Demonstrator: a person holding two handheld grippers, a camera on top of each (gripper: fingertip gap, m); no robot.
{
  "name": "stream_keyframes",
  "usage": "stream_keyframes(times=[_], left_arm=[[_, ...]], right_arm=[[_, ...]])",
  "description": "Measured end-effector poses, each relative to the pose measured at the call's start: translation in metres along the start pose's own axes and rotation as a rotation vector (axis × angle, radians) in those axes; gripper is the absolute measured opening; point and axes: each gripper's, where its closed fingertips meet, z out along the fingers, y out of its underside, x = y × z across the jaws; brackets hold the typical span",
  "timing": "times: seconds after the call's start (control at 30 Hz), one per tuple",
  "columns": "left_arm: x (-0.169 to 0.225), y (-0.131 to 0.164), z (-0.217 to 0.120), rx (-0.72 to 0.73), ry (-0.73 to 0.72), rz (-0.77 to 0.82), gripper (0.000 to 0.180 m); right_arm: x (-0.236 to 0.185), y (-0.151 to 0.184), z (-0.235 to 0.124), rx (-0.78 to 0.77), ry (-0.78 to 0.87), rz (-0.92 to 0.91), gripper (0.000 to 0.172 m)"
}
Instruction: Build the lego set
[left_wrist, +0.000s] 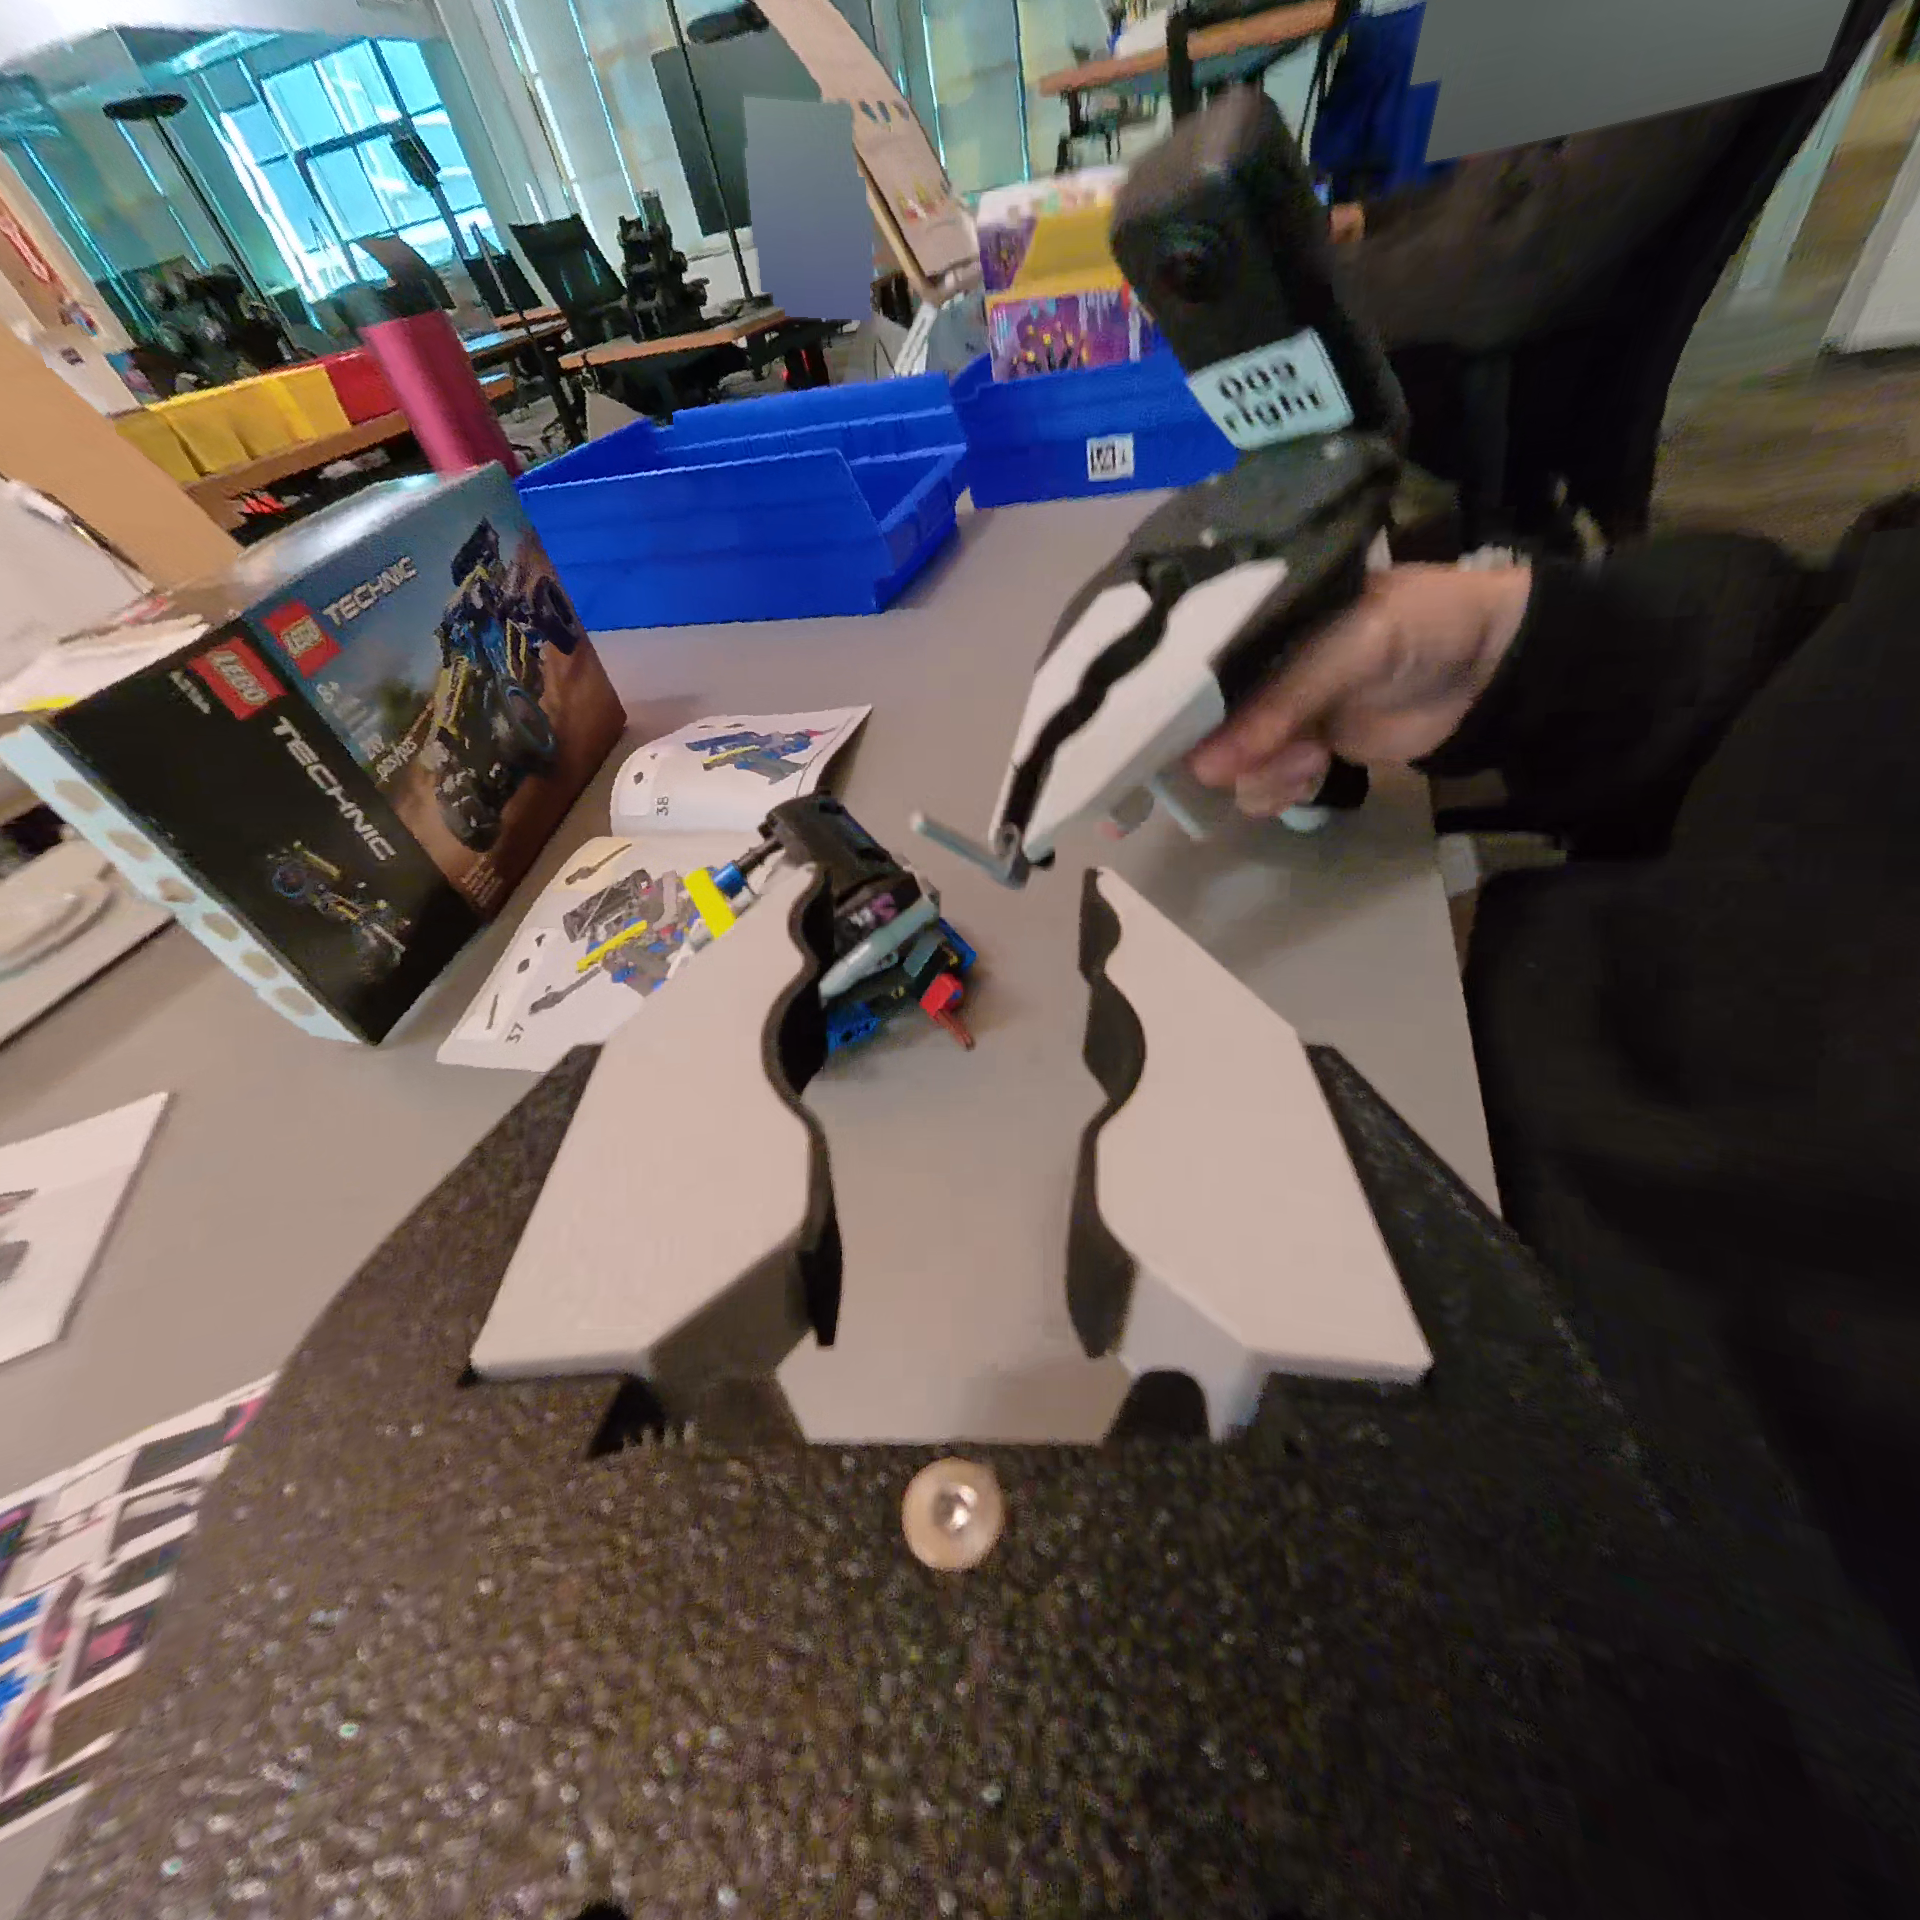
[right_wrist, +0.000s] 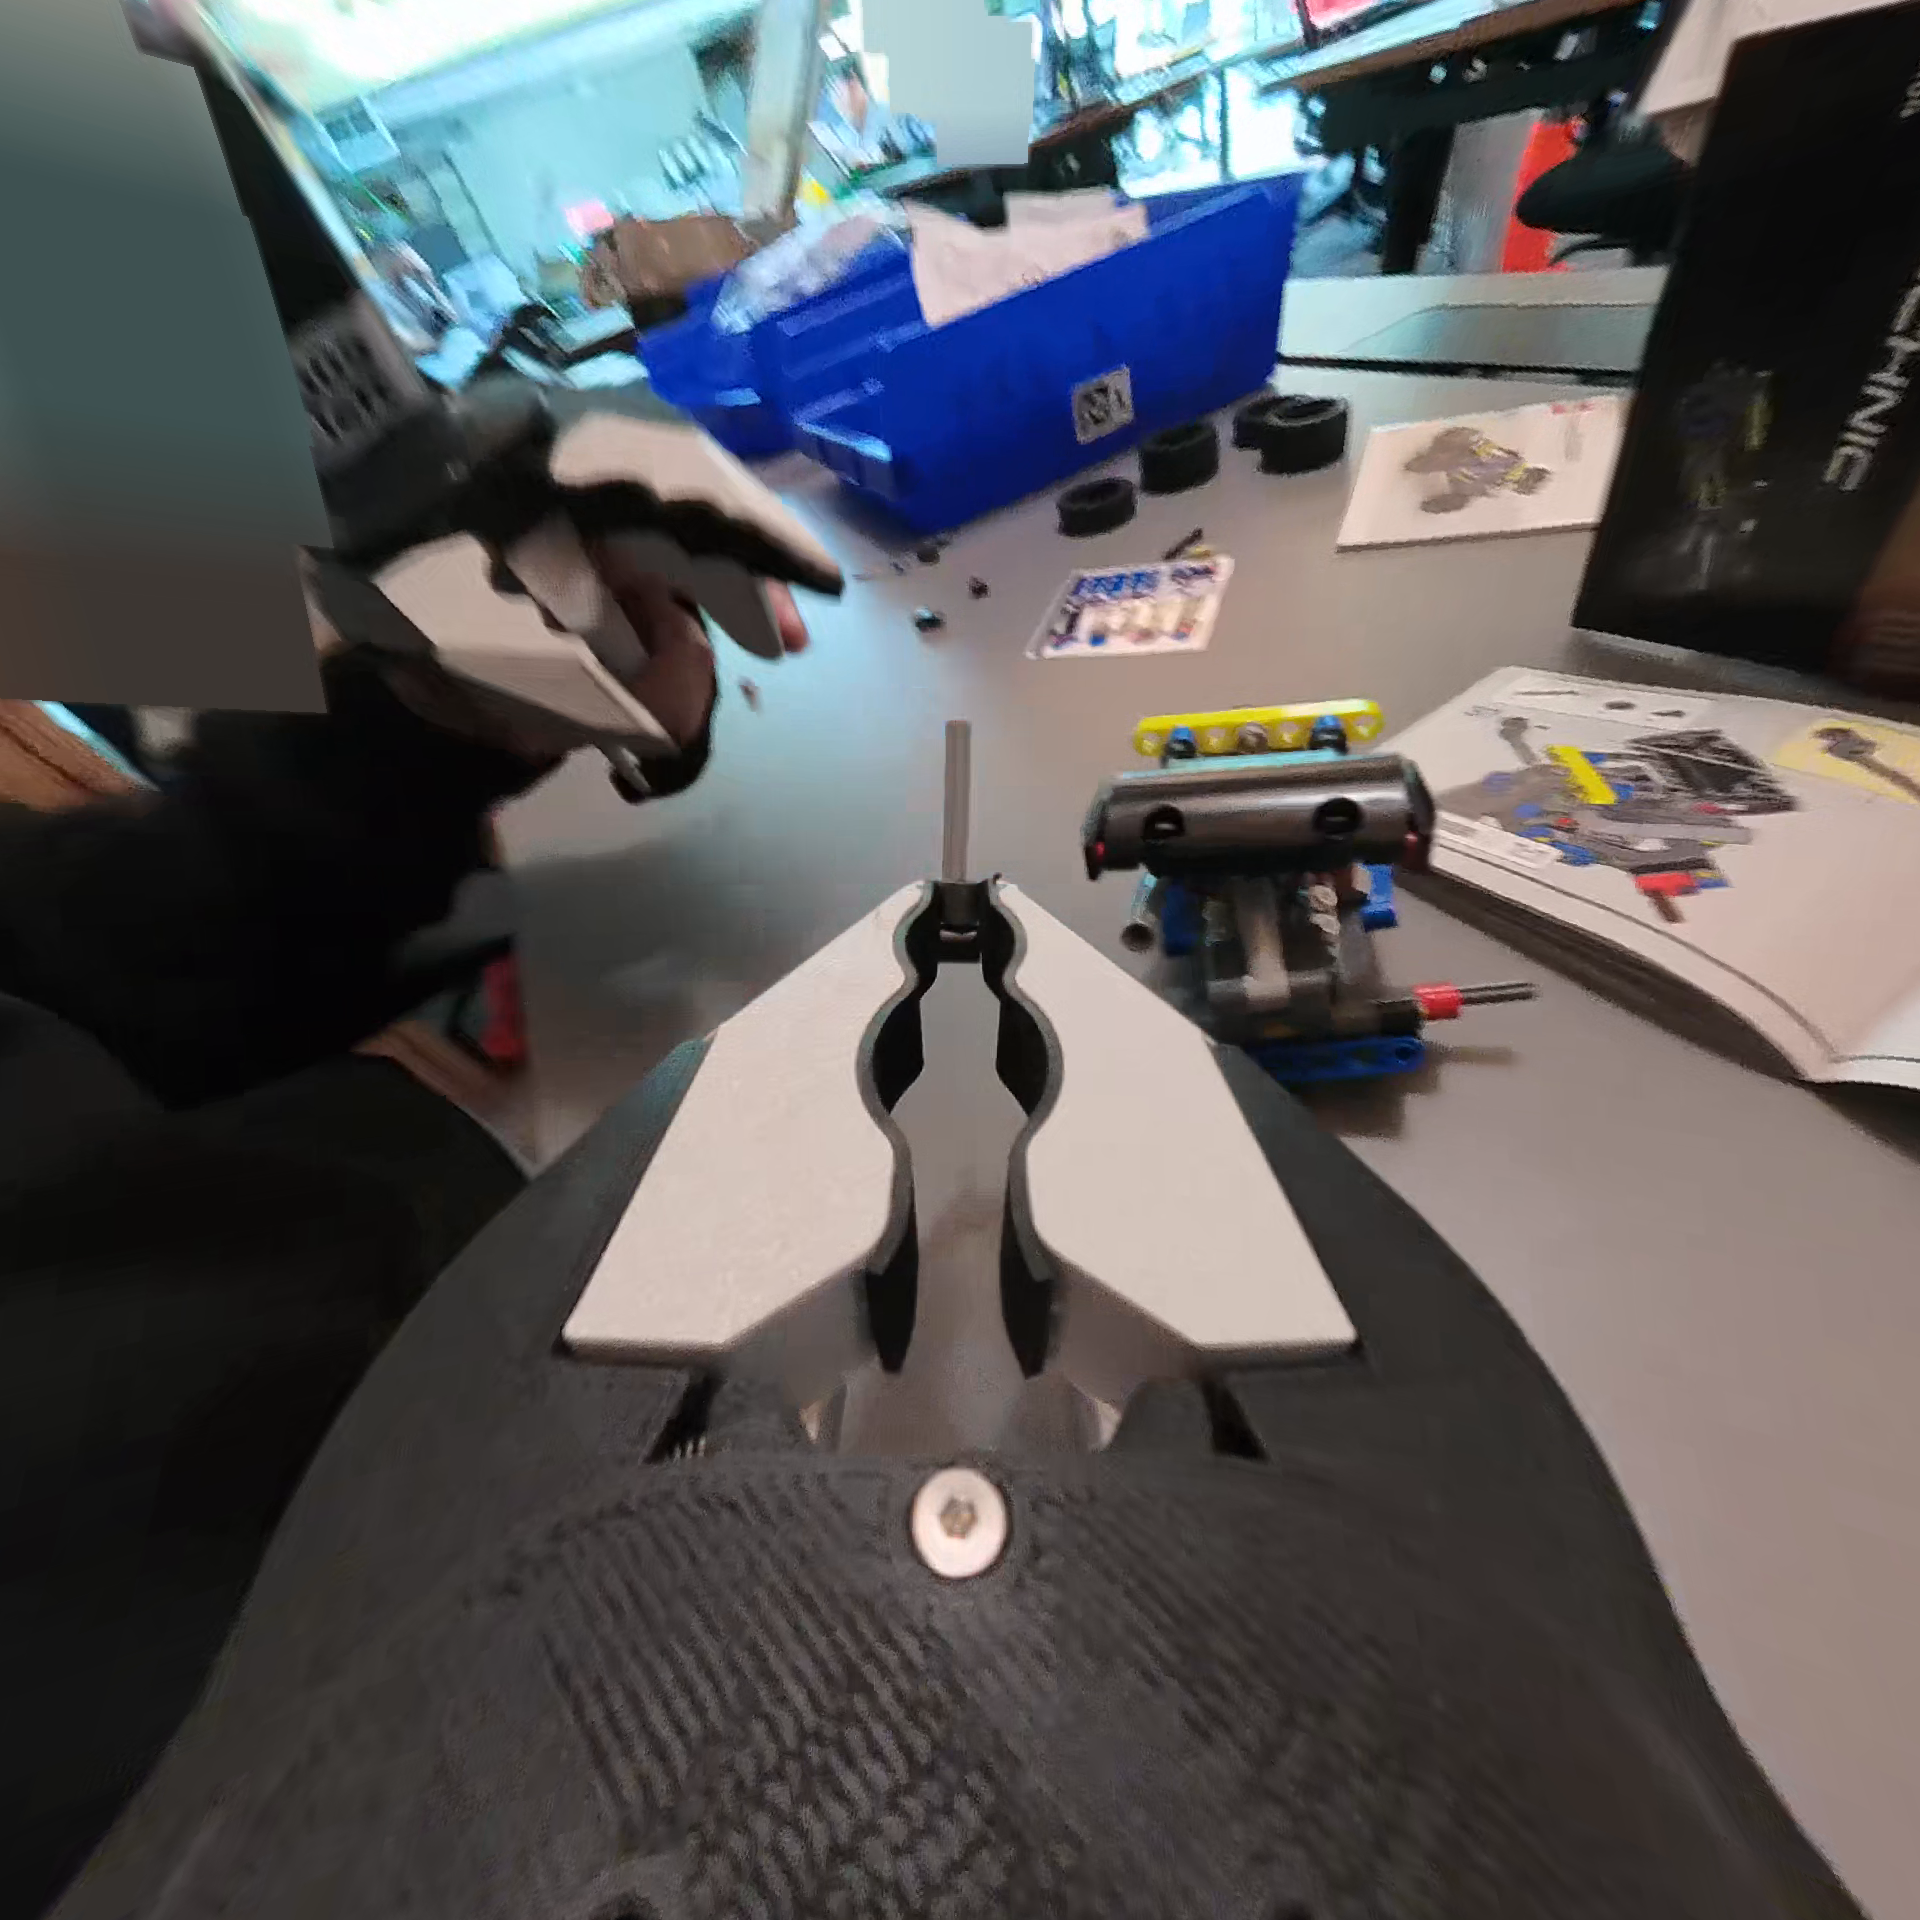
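The right gripper (right_wrist: 958, 914) pinches a thin grey axle (right_wrist: 957, 800) at its jaws' tips, held above the grey tabletop (right_wrist: 1558, 1299). The left gripper (left_wrist: 951, 883) has its jaws spread, bare, over the partly built brick vehicle (left_wrist: 894, 935), whose left side its finger hides. Only the right wrist view shows loose black tyres (right_wrist: 1179, 457) by the blue bin (right_wrist: 1039, 364); motion blurs the left gripper there.

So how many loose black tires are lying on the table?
3, in a row in front of the blue bin: one, one, one. More may be hidden behind the box.
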Motion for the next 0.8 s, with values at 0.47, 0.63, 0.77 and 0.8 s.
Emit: stream_keyframes(times=[0.47, 0.63, 0.77, 0.8], left_arm=[[-0.019, 0.023, 0.045, -0.113, 0.068, 0.067, 0.047], [-0.015, 0.028, 0.046, -0.14, 0.12, 0.03, 0.044], [-0.016, 0.028, 0.042, -0.19, 0.135, 0.089, 0.035], [-0.014, 0.027, 0.042, -0.198, 0.15, 0.114, 0.033]], right_arm=[[0.04, 0.008, -0.008, -0.101, 0.233, -0.363, 0.004], [0.037, 0.01, -0.009, -0.15, 0.222, -0.348, 0.004], [0.016, -0.001, -0.006, -0.069, 0.074, -0.051, 0.004], [0.014, -0.008, -0.008, -0.018, 0.061, -0.01, 0.004]])
